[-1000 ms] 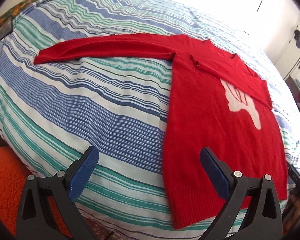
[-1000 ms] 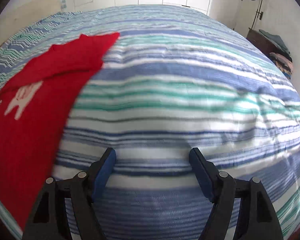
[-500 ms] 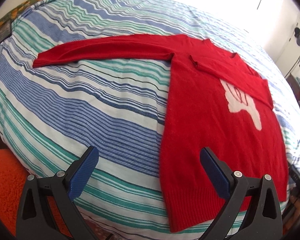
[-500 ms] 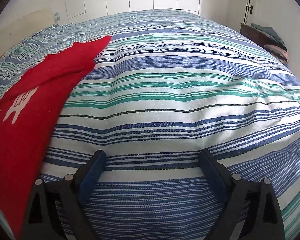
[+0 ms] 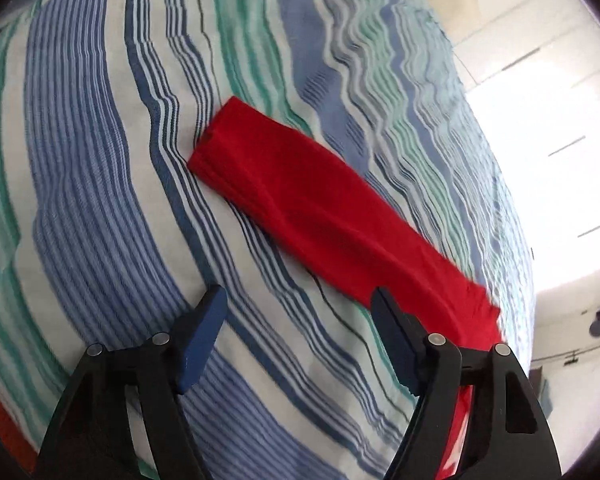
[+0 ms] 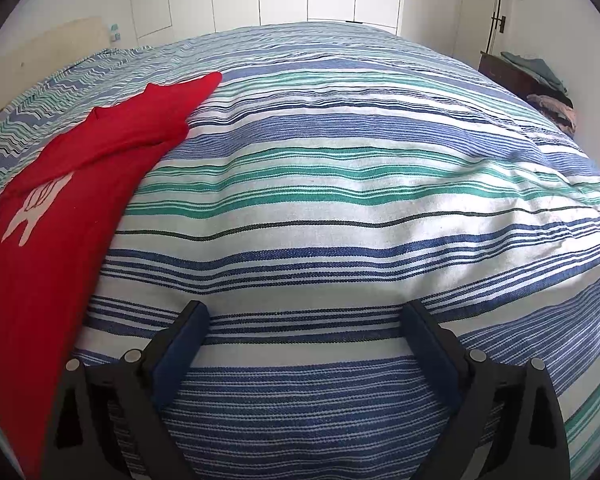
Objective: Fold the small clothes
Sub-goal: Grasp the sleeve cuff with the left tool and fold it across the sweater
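On the striped bedspread (image 6: 340, 184) a red sweater (image 6: 60, 208) lies flat, its body at the left of the right wrist view and one long sleeve (image 5: 320, 216) stretched out in the left wrist view. The left gripper (image 5: 300, 320) hangs wide open beside that sleeve, gripping nothing. The right gripper (image 6: 304, 332) is also spread wide, empty, over bare bedspread.

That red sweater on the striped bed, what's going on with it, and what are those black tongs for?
A person is folding the red sweater with a pair of hand-held tongs. It lies flat on the striped bedspread. The left tongs hover open over the outstretched sleeve, near its cuff, gripping nothing yet. The right tongs are open too, over bare bedspread beside the sweater's body. On that side a sleeve already looks folded across the chest.
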A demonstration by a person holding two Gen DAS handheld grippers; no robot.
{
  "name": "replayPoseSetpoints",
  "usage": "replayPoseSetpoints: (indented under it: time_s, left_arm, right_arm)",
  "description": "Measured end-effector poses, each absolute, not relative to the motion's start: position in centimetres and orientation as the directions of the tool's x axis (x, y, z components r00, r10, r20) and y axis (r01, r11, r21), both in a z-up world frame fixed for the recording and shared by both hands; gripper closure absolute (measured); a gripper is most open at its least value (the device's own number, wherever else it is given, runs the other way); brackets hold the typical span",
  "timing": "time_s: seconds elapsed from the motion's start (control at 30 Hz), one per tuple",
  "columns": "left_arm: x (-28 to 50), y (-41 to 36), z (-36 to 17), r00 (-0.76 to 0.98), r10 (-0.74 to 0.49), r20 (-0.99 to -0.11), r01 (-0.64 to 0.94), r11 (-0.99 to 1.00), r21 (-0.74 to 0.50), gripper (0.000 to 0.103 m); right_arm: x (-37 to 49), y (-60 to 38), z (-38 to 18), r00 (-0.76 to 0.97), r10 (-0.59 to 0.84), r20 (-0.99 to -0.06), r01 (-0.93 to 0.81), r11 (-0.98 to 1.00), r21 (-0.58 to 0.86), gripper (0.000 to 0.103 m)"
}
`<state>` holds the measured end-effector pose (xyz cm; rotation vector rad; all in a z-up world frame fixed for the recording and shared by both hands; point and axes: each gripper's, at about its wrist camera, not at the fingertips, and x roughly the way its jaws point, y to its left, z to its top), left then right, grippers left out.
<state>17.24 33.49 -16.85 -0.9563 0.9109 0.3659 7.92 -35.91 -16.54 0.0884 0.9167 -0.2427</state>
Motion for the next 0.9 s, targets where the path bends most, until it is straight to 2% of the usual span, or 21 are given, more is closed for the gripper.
replayPoseSetpoints:
  time_s: [0.17, 0.23, 0.27, 0.3, 0.33, 0.5, 0.6, 0.73, 0.83, 0.87, 0.9]
  left_arm:
    - [18.9, 35.8, -17.8, 0.649, -0.092, -0.755, -0.650, 0.450, -0.613, 0.027]
    - [19.4, 35.9, -17.8, 0.654, -0.072, -0.753, -0.651, 0.454, -0.609, 0.046]
    - [19.7, 35.9, -18.0, 0.644, -0.073, -0.761, -0.653, 0.467, -0.597, 0.077]
    - [20.0, 36.0, -18.2, 0.623, -0.071, -0.779, -0.665, 0.477, -0.575, 0.103]
    - [20.0, 36.0, -18.3, 0.603, -0.052, -0.796, -0.683, 0.482, -0.549, 0.099]
    - [20.3, 33.1, -13.3, 0.618, 0.082, -0.782, -0.672, 0.572, -0.471, 0.101]
    - [23.8, 26.7, -6.5, 0.695, 0.120, -0.708, -0.535, 0.745, -0.399, 0.101]
    - [28.7, 14.7, 0.8, 0.816, 0.027, -0.577, -0.262, 0.908, -0.328, 0.101]
    - [30.5, 3.2, 2.7, 0.841, -0.100, -0.532, -0.049, 0.965, -0.259, 0.100]
    - [30.9, -0.9, 2.1, 0.832, -0.132, -0.539, 0.009, 0.974, -0.224, 0.097]
    - [31.1, -4.7, 0.9, 0.811, -0.159, -0.563, 0.060, 0.980, -0.190, 0.079]
  right_arm:
    - [7.9, -35.8, -16.6, 0.582, -0.176, -0.794, 0.247, 0.968, -0.034, 0.006]
    - [7.9, -35.8, -16.6, 0.582, -0.176, -0.794, 0.248, 0.968, -0.033, 0.006]
    - [7.9, -35.8, -16.6, 0.582, -0.176, -0.794, 0.248, 0.968, -0.033, 0.006]
    - [7.9, -35.8, -16.6, 0.583, -0.176, -0.793, 0.247, 0.968, -0.033, 0.006]
    - [7.9, -35.8, -16.6, 0.584, -0.175, -0.793, 0.247, 0.968, -0.032, 0.005]
    - [7.9, -35.8, -16.6, 0.585, -0.175, -0.792, 0.247, 0.968, -0.032, 0.005]
    - [7.9, -35.8, -16.6, 0.585, -0.175, -0.792, 0.247, 0.969, -0.032, 0.005]
    - [7.9, -35.8, -16.6, 0.584, -0.173, -0.793, 0.247, 0.969, -0.029, 0.005]
    - [8.0, -35.8, -16.6, 0.581, -0.171, -0.796, 0.247, 0.969, -0.028, 0.005]
    - [8.0, -35.8, -16.6, 0.580, -0.171, -0.796, 0.247, 0.969, -0.027, 0.005]
    - [8.0, -35.9, -16.6, 0.580, -0.170, -0.797, 0.248, 0.969, -0.026, 0.005]
